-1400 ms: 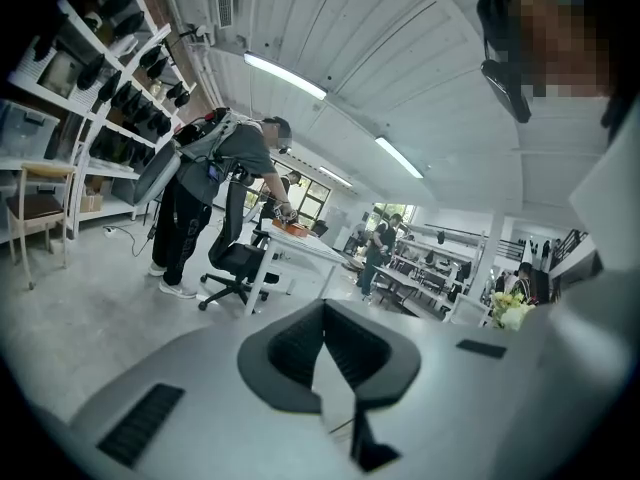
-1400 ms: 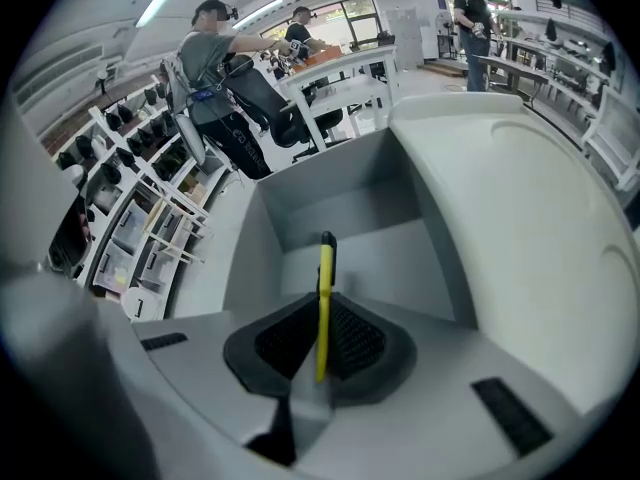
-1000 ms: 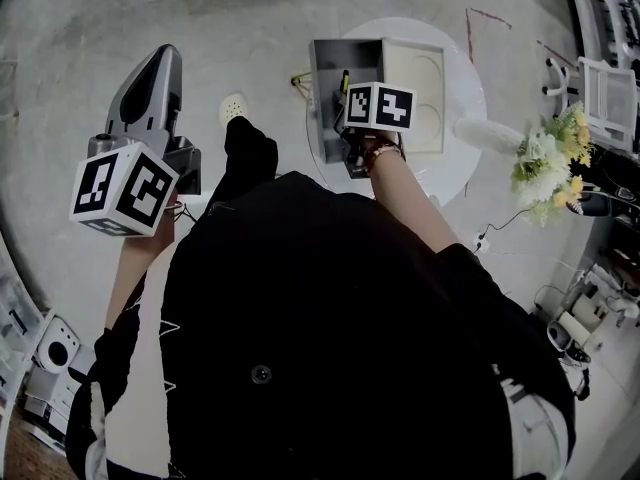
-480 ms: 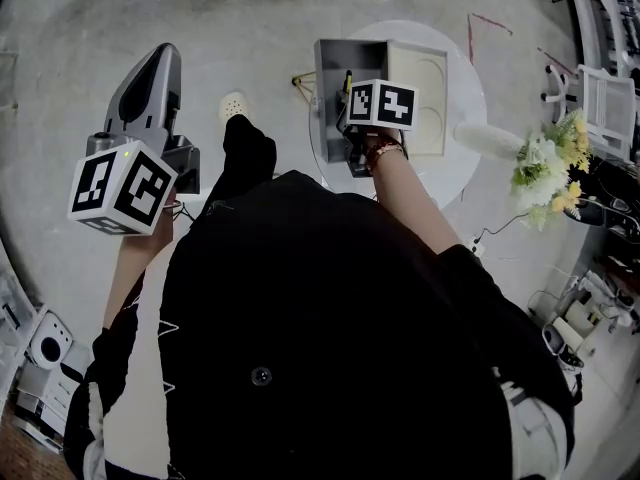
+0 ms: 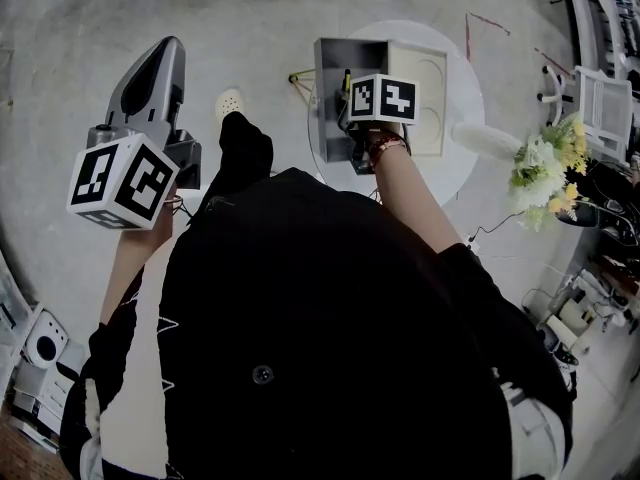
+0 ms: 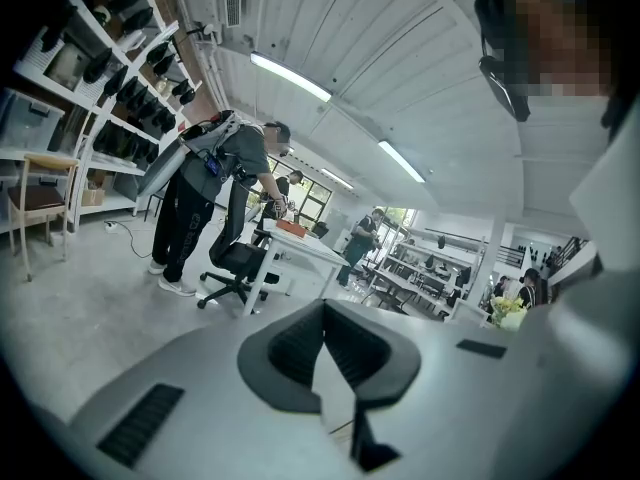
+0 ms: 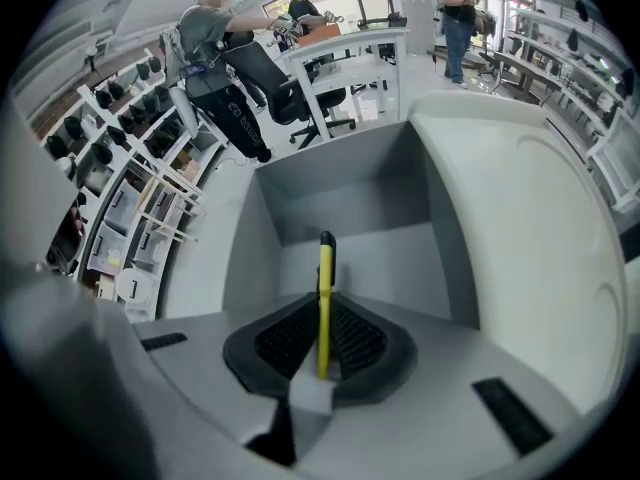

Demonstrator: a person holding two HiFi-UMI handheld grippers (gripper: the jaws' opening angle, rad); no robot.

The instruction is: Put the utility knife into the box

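Note:
A yellow and black utility knife (image 7: 324, 298) is clamped between the jaws of my right gripper (image 7: 322, 343), its tip pointing over the open grey box (image 7: 330, 213). From the head view the right gripper (image 5: 358, 133) hangs over the grey box (image 5: 330, 58), which stands on a round white table (image 5: 455, 128); the knife (image 5: 346, 80) sticks out toward the box. My left gripper (image 5: 150, 78) is held up at the left, far from the table, its jaws pressed together with nothing between them (image 6: 325, 363).
A beige lid or tray (image 5: 425, 88) lies beside the box on the table. A bunch of flowers (image 5: 545, 168) stands at the right. A foot in a white shoe (image 5: 230, 103) is on the grey floor. People, desks and shelves fill the room behind.
The right gripper with the knife has edged slightly further over the box. The left gripper stays raised at the left.

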